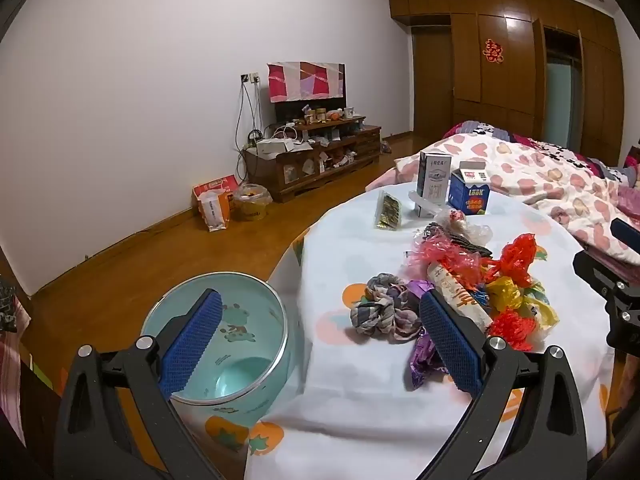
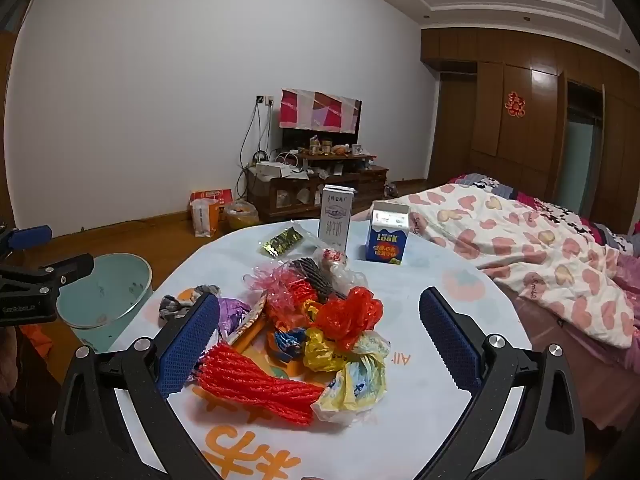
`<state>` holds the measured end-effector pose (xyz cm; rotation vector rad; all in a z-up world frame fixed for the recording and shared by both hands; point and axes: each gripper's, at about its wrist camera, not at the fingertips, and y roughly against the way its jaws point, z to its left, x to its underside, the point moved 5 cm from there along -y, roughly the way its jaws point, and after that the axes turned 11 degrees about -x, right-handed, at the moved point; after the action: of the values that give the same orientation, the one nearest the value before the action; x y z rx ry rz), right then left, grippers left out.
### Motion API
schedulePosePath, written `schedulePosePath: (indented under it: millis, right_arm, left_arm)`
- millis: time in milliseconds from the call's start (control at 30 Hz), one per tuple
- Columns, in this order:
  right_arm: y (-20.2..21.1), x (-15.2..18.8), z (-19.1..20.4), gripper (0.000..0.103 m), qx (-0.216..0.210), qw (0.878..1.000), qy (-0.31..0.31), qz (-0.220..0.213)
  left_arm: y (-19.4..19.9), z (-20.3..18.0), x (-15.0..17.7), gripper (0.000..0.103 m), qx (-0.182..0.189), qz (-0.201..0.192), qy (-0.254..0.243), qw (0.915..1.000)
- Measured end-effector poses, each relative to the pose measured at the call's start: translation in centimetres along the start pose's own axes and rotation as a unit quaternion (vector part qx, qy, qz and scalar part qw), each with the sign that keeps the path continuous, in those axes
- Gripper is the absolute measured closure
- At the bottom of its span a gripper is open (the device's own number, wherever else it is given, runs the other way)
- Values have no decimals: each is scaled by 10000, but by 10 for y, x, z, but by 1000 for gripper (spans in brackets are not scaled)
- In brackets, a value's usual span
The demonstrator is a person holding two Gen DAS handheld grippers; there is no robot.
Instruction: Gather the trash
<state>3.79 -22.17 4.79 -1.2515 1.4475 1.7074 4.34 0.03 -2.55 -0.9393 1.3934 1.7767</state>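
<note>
**Trash heaped, bin waiting beside the table**

The trash [image 2: 316,320] lies mid-table [image 2: 420,320], heaped for easy picking. The bin [image 1: 224,344] stands left of the table, within a short carry. Right gripper [image 2: 320,344] hovers above the trash, left gripper [image 1: 320,340] between trash and bin, both spread wide and empty

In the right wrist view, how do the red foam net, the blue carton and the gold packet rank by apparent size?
1. red foam net, though nearest the camera
2. blue carton
3. gold packet
</note>
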Motion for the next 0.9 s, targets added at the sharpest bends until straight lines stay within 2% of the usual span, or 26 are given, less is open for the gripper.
schedulePosePath:
  millis: [900]
  right_arm:
    - [0, 0, 1, 5, 2, 10000, -3, -1]
  left_arm:
    - [0, 7, -5, 6, -81, -72, 71, 9999]
